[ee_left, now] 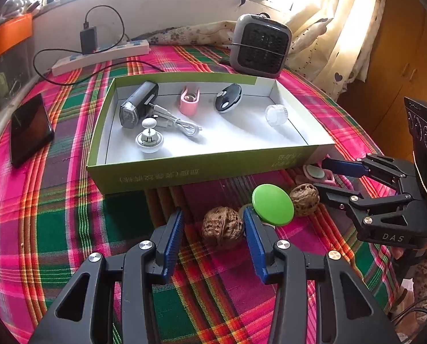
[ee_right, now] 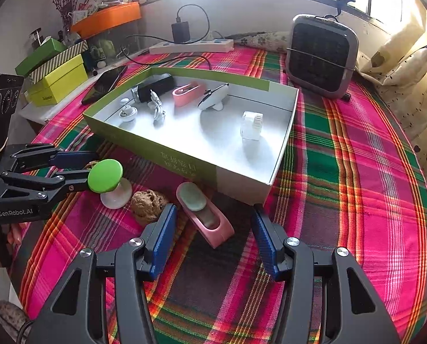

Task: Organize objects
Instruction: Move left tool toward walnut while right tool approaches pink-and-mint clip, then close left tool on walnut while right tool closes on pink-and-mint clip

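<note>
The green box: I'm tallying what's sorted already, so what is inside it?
Inside the green box: a black light, white cable, pink holder, black-and-white gadget, clear jar, white knob stand. The near wall hides the floor behind it.

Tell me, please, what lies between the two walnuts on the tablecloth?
The green-topped stand stands between the near walnut and the far walnut, seen best in the left wrist view. One finger of the open left gripper also reaches into that gap.
</note>
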The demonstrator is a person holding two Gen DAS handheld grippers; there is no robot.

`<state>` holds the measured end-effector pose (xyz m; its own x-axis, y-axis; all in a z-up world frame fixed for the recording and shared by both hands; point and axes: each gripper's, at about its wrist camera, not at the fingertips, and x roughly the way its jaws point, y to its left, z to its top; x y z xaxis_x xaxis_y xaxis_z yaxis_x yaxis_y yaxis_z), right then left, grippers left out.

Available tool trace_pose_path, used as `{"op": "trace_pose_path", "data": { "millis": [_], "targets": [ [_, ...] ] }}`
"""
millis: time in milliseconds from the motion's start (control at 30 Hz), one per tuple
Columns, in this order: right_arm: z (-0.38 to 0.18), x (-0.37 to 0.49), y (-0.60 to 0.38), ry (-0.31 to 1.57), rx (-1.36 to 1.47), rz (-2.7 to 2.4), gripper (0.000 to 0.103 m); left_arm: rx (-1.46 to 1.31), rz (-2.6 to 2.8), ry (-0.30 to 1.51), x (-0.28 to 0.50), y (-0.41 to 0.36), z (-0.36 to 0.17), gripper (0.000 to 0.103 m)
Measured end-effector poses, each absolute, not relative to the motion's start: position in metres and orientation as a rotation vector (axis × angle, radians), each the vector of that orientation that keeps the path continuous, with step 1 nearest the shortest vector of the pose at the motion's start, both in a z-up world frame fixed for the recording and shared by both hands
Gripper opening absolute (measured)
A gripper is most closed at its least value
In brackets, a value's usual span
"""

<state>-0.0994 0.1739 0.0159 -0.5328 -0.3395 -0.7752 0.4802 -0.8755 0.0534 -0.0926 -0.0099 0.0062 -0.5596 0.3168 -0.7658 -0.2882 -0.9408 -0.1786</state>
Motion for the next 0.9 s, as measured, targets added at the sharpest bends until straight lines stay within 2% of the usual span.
{"op": "trace_pose_path", "data": {
  "millis": [533,600,667,900],
  "targets": [
    [0.0131,-0.1020,0.1695,0.238,1.177,-2.404,0.053,-1.242,2.540,-0.082,-0.0952,-0.0106,0.0052,0.040],
    [0.0132,-0.1005,0.1700,0.264,1.178,-2.431,0.039,-1.243,2.544,-0.089,-0.0946,-0.0114,0.0052,0.040],
    [0.0137,-0.1005,0.1737,0.249,1.178,-2.437,0.032,-1.246,2.549,-0.092,-0.0945,-0.0114,0.0051,0.040],
    [0.0138,-0.0971,0.1767,0.239,1.178,-2.438,0.030,-1.248,2.564,-0.087,-0.0932,-0.0117,0.0053,0.040]
  ]
}}
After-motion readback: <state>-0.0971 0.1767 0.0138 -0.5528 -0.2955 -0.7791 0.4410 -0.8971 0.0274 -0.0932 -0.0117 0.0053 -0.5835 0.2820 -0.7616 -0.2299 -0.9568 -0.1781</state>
